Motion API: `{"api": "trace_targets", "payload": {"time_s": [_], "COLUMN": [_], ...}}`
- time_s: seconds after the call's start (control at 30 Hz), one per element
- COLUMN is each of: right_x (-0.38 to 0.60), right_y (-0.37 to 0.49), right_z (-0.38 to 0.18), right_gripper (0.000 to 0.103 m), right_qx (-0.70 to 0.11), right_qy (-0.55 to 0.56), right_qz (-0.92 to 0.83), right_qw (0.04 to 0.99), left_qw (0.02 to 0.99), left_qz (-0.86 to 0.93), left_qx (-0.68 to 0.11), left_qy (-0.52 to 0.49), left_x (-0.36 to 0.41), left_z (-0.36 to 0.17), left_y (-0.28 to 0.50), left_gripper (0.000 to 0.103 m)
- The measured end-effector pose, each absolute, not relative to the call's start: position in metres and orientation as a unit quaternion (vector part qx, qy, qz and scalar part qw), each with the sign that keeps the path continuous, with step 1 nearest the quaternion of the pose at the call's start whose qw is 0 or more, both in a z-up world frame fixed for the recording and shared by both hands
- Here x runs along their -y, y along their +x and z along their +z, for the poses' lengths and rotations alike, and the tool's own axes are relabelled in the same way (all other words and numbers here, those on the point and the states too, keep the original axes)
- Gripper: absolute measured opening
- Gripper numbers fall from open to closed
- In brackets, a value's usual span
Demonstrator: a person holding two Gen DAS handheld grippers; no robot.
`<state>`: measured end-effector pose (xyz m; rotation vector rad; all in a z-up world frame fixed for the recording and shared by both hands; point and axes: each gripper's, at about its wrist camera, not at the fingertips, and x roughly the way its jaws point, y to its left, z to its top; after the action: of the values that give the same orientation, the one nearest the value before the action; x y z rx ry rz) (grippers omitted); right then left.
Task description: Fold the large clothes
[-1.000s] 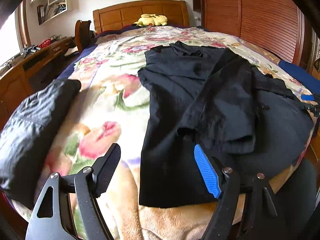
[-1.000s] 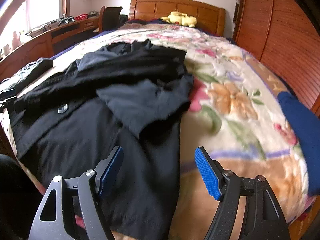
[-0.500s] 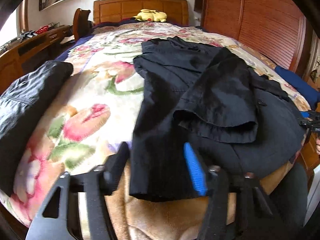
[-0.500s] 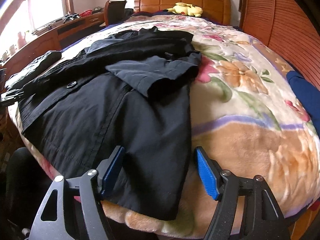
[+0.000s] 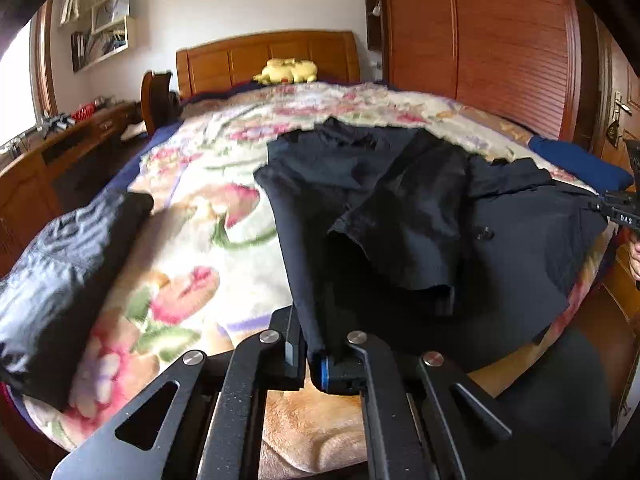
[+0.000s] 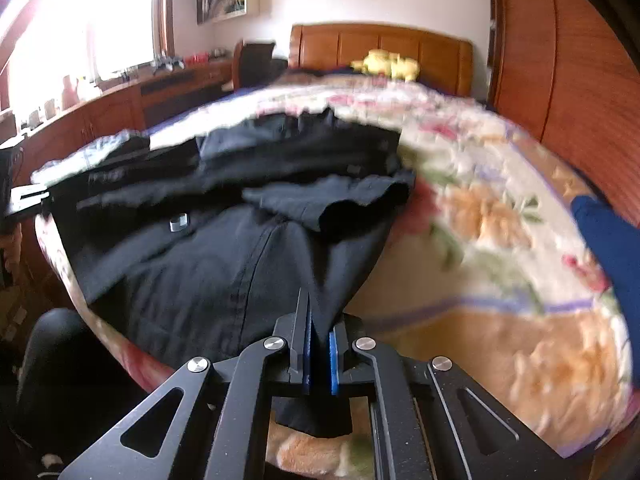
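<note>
A large black coat [image 5: 420, 216] lies spread on the flowered bed blanket [image 5: 192, 240], its sleeves folded over the body. My left gripper [image 5: 314, 354] is shut on the coat's near left hem corner, which rises in a ridge from the pads. My right gripper [image 6: 320, 344] is shut on the near right hem corner of the same black coat [image 6: 224, 248], the cloth pinched between its blue pads and hanging below them. In the left wrist view the right gripper's body [image 5: 624, 216] shows at the far right edge, held by a hand.
A folded dark grey garment [image 5: 52, 280] lies at the blanket's left edge. A blue garment [image 6: 612, 256] lies at the right edge. A yellow plush toy [image 5: 288, 70] sits by the wooden headboard. A wooden desk [image 5: 48, 160] runs along the left, wardrobe doors [image 5: 500, 40] along the right.
Both grippers went from wide open to shut, each clamping a near hem corner of the coat. Both have lifted a little, and the cloth now pulls up at the corners.
</note>
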<state>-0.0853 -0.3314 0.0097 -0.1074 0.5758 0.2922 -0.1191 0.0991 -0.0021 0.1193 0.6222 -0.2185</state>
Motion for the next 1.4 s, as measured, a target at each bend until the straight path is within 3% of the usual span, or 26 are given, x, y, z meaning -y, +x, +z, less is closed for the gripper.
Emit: {"api": "trace_targets", "payload": {"time_s": [0.83,1.0,1.4], "right_x": [0.358,0.355,0.345], "right_y": [-0.201,-0.191,-0.074], "right_z": [0.13,0.12,0.061], "right_gripper": [0.005,0.005,0.005], "right_qx": [-0.11,-0.119,-0.203], "right_qy": [-0.075,-0.09,-0.104], "right_qz": [0.17,0.165,0.147], "right_qw": [0.976,0.975,0.962], "left_qw": [0.984,0.985,0.977], "left_qz": [-0.124,-0.116,-0.087], "left_qx": [-0.114,-0.118,-0.19], "left_qy": [0.05,0.054,0.038], "left_x": [-0.114,-0.113,-0.118], "left_z": [0.145,0.14,0.076], "left_y": [-0.208,-0.188,-0.082], "left_gripper": [0.005,0.005,0.005]}}
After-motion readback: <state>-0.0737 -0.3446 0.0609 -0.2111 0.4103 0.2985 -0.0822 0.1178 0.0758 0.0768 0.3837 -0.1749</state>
